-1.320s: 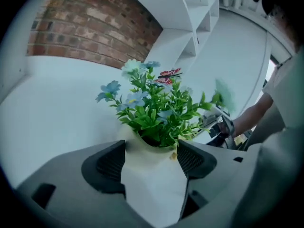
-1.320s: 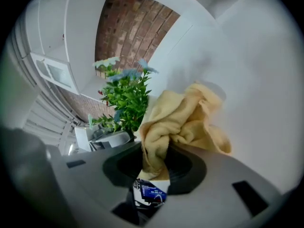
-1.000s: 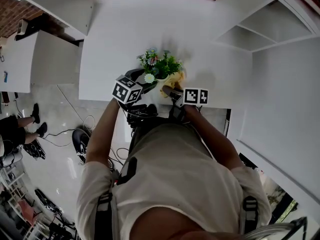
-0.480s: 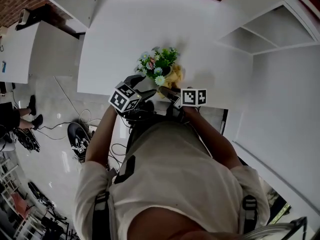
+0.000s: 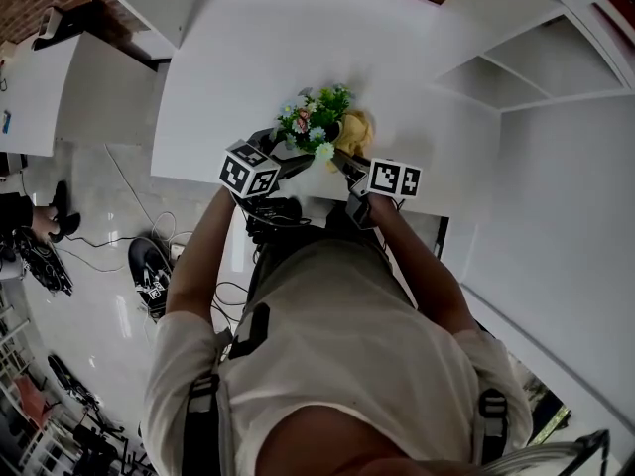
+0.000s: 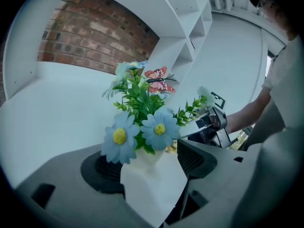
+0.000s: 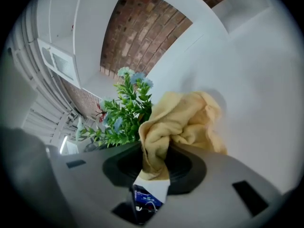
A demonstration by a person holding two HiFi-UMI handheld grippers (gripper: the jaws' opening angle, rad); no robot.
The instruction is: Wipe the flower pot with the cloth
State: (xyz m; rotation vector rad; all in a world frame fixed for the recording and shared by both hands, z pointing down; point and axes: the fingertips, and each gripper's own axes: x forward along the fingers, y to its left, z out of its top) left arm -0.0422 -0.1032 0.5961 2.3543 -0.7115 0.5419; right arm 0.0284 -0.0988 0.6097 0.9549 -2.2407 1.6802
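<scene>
A white flower pot (image 6: 153,182) with blue daisies, green leaves and a red butterfly (image 6: 160,78) stands near the front edge of the white table (image 5: 248,58). My left gripper (image 6: 149,167) is shut on the pot, a pad on each side. In the head view the plant (image 5: 316,119) sits just past both grippers. My right gripper (image 7: 154,161) is shut on a crumpled yellow cloth (image 7: 183,120), which bulges out beyond the jaws. The cloth (image 5: 355,131) lies against the right side of the plant (image 7: 122,120). The pot's base is hidden.
White shelf units (image 5: 516,58) stand to the right of the table, and a brick wall (image 6: 90,37) runs behind it. A second white desk (image 5: 40,97) is at the left. Cables and a black object (image 5: 149,276) lie on the glossy floor below the table's front edge.
The cloth has moved from the near side of the plant up to its right side. Both grippers and the pot sit slightly farther from the person.
</scene>
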